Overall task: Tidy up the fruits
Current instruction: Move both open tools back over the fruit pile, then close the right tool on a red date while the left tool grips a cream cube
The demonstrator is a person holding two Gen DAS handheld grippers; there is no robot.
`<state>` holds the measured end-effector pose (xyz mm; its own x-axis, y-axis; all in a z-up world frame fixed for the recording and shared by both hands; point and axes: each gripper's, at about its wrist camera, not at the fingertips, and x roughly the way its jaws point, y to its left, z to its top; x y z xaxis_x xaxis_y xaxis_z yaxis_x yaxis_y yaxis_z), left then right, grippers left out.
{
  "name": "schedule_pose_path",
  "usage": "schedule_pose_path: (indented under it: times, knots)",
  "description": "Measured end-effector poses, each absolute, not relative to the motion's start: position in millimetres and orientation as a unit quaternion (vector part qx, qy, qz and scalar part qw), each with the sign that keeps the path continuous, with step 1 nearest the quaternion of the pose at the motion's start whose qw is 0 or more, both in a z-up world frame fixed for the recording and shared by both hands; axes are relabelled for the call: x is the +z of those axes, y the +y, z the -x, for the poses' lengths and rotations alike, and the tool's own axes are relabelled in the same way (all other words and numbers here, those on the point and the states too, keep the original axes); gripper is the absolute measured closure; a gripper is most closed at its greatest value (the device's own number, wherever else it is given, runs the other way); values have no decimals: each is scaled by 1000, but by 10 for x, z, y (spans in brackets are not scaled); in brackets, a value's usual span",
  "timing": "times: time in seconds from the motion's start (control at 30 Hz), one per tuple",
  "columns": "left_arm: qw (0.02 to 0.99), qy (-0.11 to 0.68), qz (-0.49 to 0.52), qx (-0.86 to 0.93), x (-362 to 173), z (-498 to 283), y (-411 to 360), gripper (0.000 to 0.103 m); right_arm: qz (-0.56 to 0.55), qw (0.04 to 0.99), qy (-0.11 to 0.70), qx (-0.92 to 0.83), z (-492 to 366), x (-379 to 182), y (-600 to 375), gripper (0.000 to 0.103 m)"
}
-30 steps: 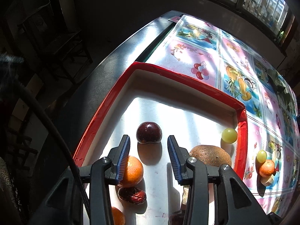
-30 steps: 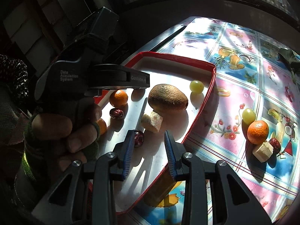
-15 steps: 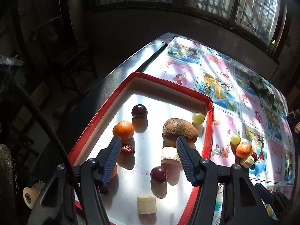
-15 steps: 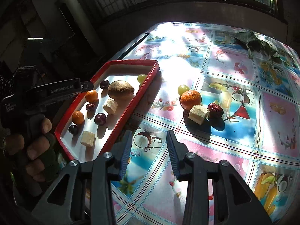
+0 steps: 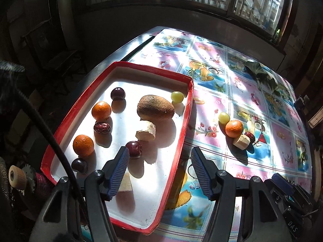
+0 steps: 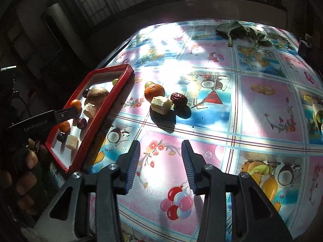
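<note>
- Sunlit desk (image 6: 252,109) under a fruit-print cloth stood before barred windows, with green leaves (image 6: 240,30) lying at its far side
- Red-rimmed tray (image 5: 182,129) sat at the desk's left edge, holding a kiwi (image 5: 155,106), a green grape (image 5: 177,96) by the far right rim, two oranges (image 5: 101,110), a red date (image 5: 102,128), dark plums (image 5: 117,93) and pale cut chunks (image 5: 145,130)
- Out on the cloth, well apart from the tray, a second orange (image 6: 154,92) touched a pale chunk (image 6: 161,104), with a red date (image 6: 178,99) just beside them and a green grape (image 6: 149,84) behind the orange
- Left tool (image 5: 159,170) hung over the tray's near right rim, its jaws wide apart and nothing between them
- Right tool (image 6: 160,166) hovered over bare cloth nearer than the loose fruit cluster, jaws moderately parted and gripping nothing
- A person's hand (image 6: 20,173) gripped the left tool's handle at the left edge of the right wrist view
</note>
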<state>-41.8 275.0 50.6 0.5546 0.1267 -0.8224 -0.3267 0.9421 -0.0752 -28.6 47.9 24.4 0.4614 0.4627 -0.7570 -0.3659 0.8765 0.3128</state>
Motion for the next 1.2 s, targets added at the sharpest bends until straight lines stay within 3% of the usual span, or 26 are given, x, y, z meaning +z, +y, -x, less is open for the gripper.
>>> schedule_pose_path:
  times: [0.53, 1.2]
  knots:
    - [884, 447, 75, 117, 559, 496, 2265, 39, -64, 857, 457, 228, 267, 207, 228, 59]
    - [881, 457, 86, 89, 438, 392, 2231, 39, -63, 856, 460, 226, 91, 130, 250, 59]
